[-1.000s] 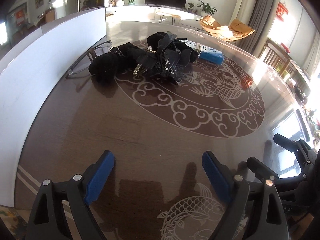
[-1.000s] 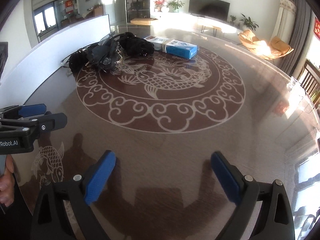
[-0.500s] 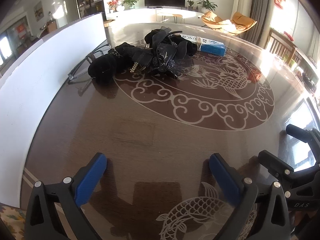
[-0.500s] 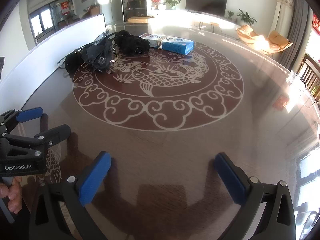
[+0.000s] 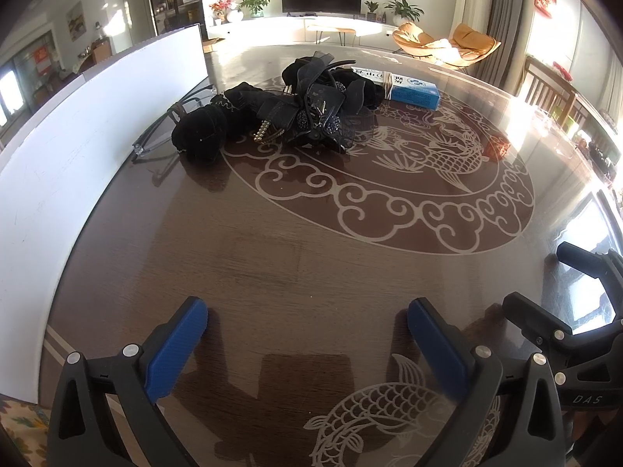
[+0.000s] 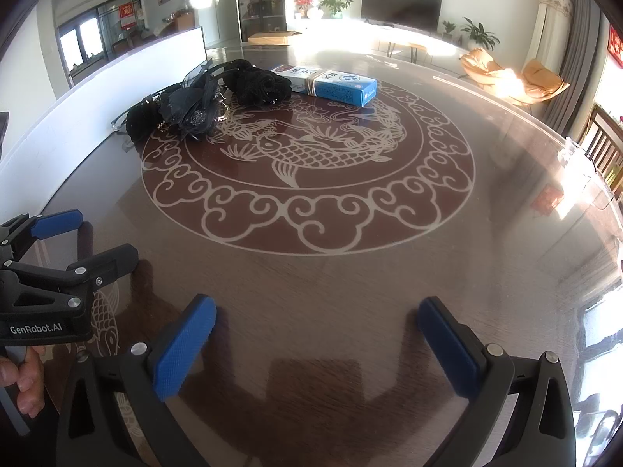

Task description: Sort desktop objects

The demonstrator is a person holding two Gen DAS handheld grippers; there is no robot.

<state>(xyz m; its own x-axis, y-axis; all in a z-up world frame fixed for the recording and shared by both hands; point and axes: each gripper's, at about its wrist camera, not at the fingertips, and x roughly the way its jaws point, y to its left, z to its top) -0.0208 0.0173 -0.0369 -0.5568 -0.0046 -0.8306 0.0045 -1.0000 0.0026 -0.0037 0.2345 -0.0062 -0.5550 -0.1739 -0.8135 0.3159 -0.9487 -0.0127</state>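
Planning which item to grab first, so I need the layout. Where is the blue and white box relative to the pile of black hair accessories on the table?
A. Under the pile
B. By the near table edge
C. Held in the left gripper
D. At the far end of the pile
D: the blue and white box lies on the table at the far end of the black hair accessories, away from both grippers.

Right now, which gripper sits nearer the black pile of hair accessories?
Left. The left gripper hangs open on the pile's side of the table; the pile of hair accessories lies far ahead. The right gripper, also open, sits farther right.
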